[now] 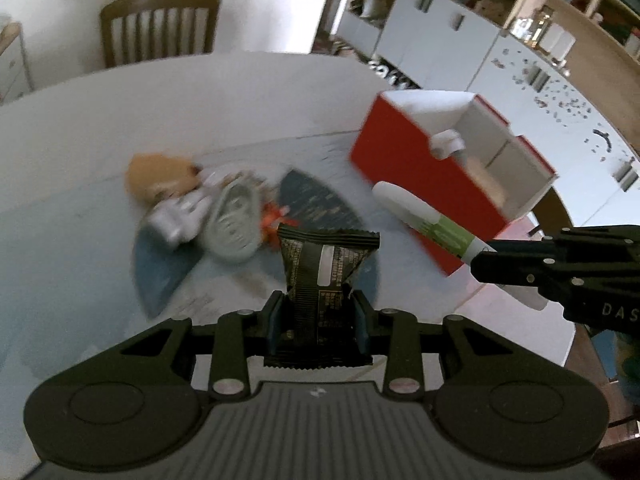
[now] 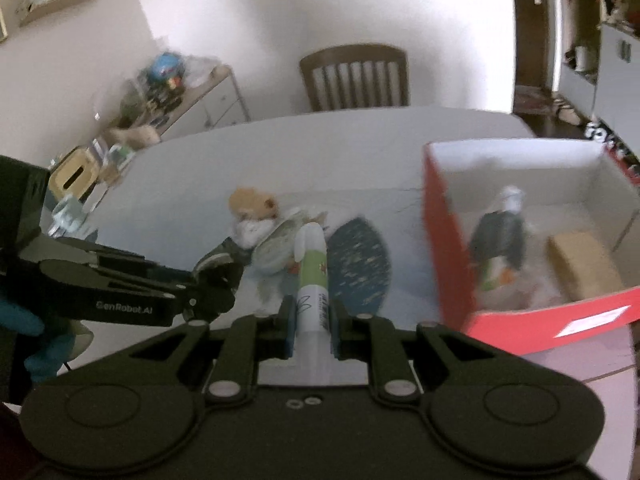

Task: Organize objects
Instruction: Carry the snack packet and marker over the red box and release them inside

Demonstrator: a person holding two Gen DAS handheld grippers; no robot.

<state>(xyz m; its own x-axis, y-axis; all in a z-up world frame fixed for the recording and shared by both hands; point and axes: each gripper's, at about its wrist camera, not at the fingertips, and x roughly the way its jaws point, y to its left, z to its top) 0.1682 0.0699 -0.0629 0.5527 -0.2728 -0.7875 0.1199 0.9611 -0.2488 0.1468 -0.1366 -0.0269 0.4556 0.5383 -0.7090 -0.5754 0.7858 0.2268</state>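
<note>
So both grippers have something clamped. The left gripper (image 1: 318, 312) has its jaws pinched on a dark snack wrapper (image 1: 326, 268) that sticks up crumpled between the pads, held above the near part of the table (image 1: 200, 92). The right gripper (image 2: 311, 320) is squeezing a white tube with a green label (image 2: 312, 280), cap end pointing away toward the far side; in the left wrist view that same tube (image 1: 428, 220) shows at the right, just in front of the red box (image 1: 408, 168). The box sits on the right side of the table, open on top, white inside, and already has a dark figure with a white top (image 2: 500, 236) and a tan block (image 2: 580, 260) lying in it. Left of the box, mid-table, there's a blurry pile on a dark blue mat (image 1: 316, 204): a tan plush toy (image 1: 160, 172), a small pale shoe (image 1: 236, 216), a silvery thing (image 1: 176, 220) I can't identify. A wooden chair (image 1: 156, 24) stands at the far edge.
</note>
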